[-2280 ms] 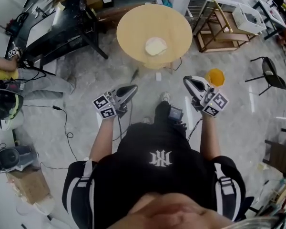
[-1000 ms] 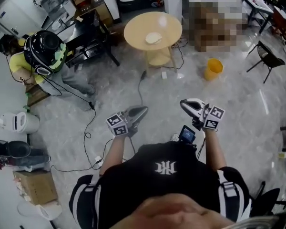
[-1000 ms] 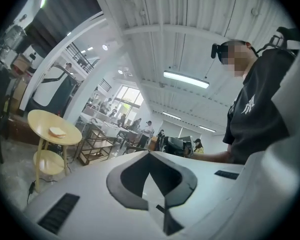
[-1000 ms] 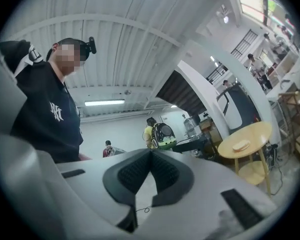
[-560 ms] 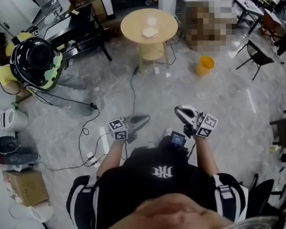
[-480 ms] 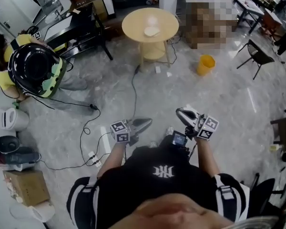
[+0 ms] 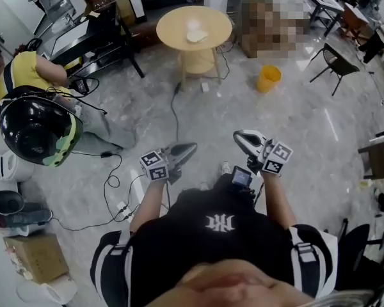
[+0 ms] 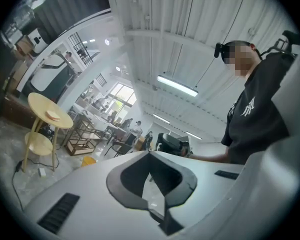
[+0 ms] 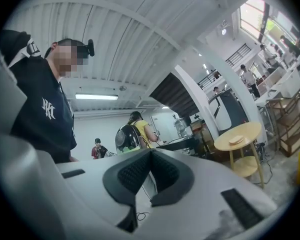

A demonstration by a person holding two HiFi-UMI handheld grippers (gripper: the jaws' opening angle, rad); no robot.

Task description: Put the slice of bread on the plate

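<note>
Well, I hold both grippers level in front of me, the left gripper (image 7: 189, 148) and the right gripper (image 7: 242, 138), each with its jaws pressed together on nothing. Beneath them is grey marbled floor (image 7: 294, 126), with a black cable (image 7: 174, 107) trailing toward twelve o'clock. At nine o'clock a person in yellow (image 7: 25, 75) bends beside a black helmet (image 7: 35, 130). A yellow bucket (image 7: 269, 78) stands at one o'clock. Far off at twelve is the round wooden table (image 7: 173, 24), where the slice of bread (image 7: 196, 36) lies on the plate (image 9: 236, 141).
</note>
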